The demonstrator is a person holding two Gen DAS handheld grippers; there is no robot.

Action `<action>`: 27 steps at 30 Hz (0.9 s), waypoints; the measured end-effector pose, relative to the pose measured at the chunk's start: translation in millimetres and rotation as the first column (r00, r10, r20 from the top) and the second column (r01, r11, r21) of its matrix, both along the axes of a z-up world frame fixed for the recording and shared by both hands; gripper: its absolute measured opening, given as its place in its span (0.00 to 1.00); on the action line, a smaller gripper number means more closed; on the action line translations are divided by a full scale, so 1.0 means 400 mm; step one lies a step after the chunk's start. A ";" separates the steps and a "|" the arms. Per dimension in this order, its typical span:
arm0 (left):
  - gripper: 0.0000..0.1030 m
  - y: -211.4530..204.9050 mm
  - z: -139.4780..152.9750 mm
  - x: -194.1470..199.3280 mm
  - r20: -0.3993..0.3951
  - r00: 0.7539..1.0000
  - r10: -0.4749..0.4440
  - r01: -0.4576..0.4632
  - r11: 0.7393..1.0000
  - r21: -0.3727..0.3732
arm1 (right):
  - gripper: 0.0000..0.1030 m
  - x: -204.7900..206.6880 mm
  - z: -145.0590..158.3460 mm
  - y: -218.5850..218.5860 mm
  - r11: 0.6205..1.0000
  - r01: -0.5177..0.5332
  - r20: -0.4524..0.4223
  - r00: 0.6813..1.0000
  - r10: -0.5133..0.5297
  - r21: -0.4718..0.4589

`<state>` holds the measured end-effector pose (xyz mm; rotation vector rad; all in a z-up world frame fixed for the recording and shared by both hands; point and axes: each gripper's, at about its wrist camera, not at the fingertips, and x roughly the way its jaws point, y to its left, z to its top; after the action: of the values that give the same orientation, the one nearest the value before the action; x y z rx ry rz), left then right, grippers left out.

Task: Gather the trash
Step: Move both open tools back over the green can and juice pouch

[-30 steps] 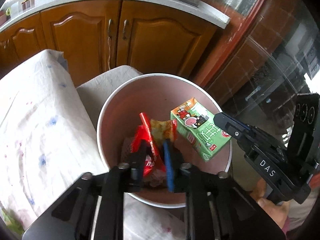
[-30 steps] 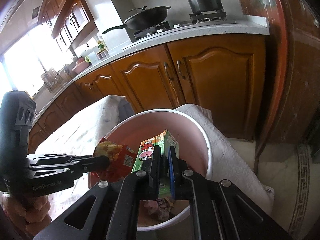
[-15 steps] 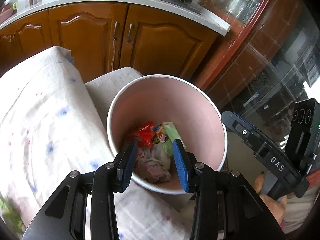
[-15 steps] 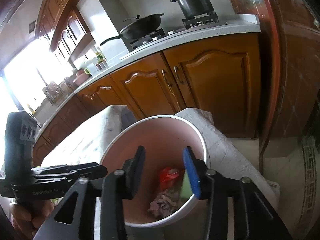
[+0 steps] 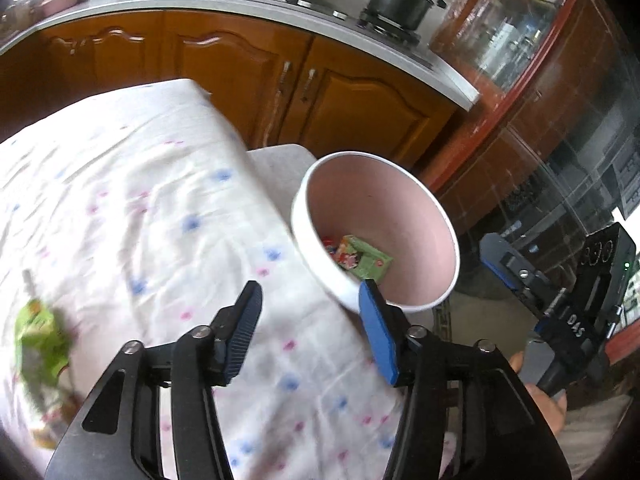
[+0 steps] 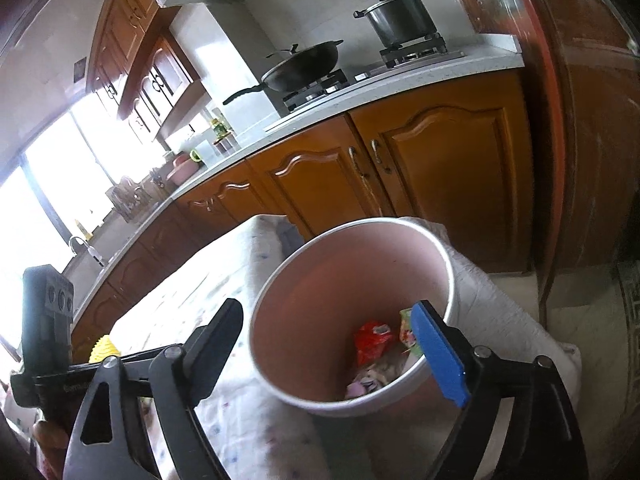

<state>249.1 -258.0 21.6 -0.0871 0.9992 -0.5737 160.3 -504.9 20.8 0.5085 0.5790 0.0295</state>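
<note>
Several pieces of trash, a green carton point(image 5: 370, 261) and a red crinkled wrapper point(image 6: 372, 339) among them, are already seen inside the pink round bin point(image 5: 408, 200) ahead of both tools. One blurred green packet point(image 5: 38, 338), possibly more trash, is left on the white dotted cloth point(image 5: 132, 208) far left of the left gripper point(image 5: 314, 328). Both it and the right gripper point(image 6: 340, 348) are seen opening, with nothing held.

- Daylight scene; source is the window point(image 6: 52, 184) at left of the right wrist view, blown out to white.
- Glare on the hood panel point(image 6: 224, 60) and counter point(image 6: 400, 80).
- Left wrist view: motion blur over the tablecloth point(image 5: 120, 220); green packet point(image 5: 38, 340) smeared.
- Bucket point(image 6: 448, 276) interior evenly lit, soft shadow.
- Strong fisheye bending; dark vignette at corners.
</note>
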 end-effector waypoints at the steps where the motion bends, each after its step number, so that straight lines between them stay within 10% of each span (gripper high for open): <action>1: 0.54 0.018 0.001 -0.009 0.004 1.000 0.010 -0.010 1.000 -0.002 | 0.89 -0.005 0.002 0.009 1.000 -0.003 0.001 1.000 0.003 0.005; 27: 0.62 0.420 0.007 -0.190 0.048 0.962 0.270 -0.267 0.961 -0.068 | 0.94 -0.073 0.005 0.300 0.986 -0.167 -0.004 0.986 0.167 0.000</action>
<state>173.1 -90.0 24.3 -0.2560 0.8966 -0.3551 131.1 -384.9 22.7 0.4585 0.6245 0.1882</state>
